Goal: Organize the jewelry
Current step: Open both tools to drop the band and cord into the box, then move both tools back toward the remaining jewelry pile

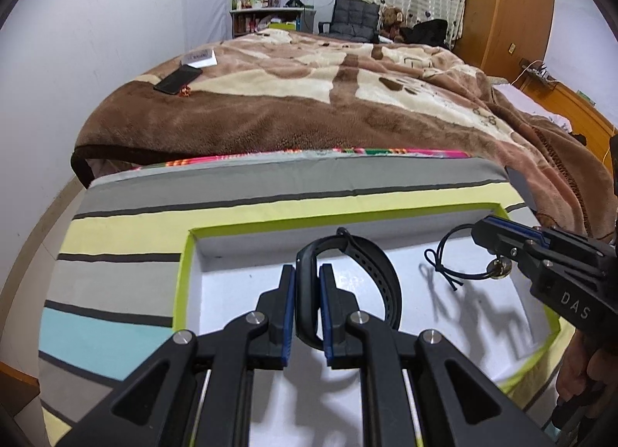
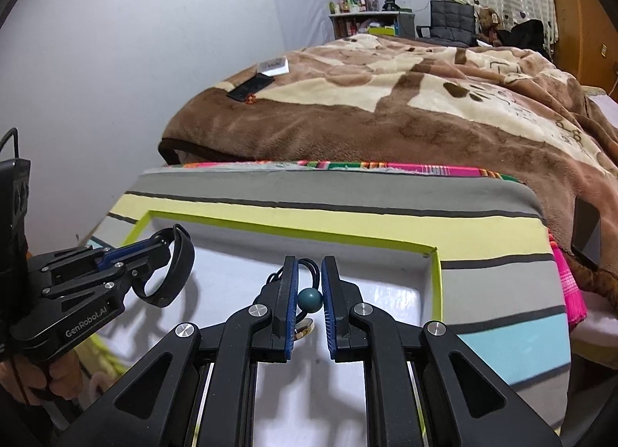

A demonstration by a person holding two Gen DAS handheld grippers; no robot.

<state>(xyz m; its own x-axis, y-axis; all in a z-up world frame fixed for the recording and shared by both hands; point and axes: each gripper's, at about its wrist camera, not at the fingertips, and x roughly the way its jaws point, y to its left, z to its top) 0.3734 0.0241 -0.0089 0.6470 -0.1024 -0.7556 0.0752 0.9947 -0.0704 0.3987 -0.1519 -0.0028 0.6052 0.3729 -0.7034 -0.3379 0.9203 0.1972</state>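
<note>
Both grippers hang over the white floor of a lime-rimmed tray (image 1: 181, 281) that sits on a striped cushion (image 1: 127, 231) at the foot of a bed. Your left gripper (image 1: 307, 285) has its blue pads nearly together, clamped on the body of a black wristband (image 1: 380, 273) whose perforated strap loops out to the right. Your right gripper (image 2: 309, 285) is closed almost as far on a dark cord bracelet (image 1: 450, 254): a teal bead (image 2: 309, 300) sits between the pads, and a small metal charm (image 1: 498, 267) dangles below, near the tray's right edge.

Risk lies in the release. The cord is thin and the bead round, so the bracelet could roll or slip from the pads before you have it placed, and its loose knotted tail could catch on a fingertip as you let go. The wristband's springy strap may flip it over on landing, or carry it against the bracelet if you set both down close together.

Nothing else appears to lie on the visible tray floor. Beyond the cushion's far edge, a brown blanket (image 1: 309, 99) covers the bed, with a phone (image 1: 177, 79) and a white box (image 1: 199, 58) well clear of your work.
</note>
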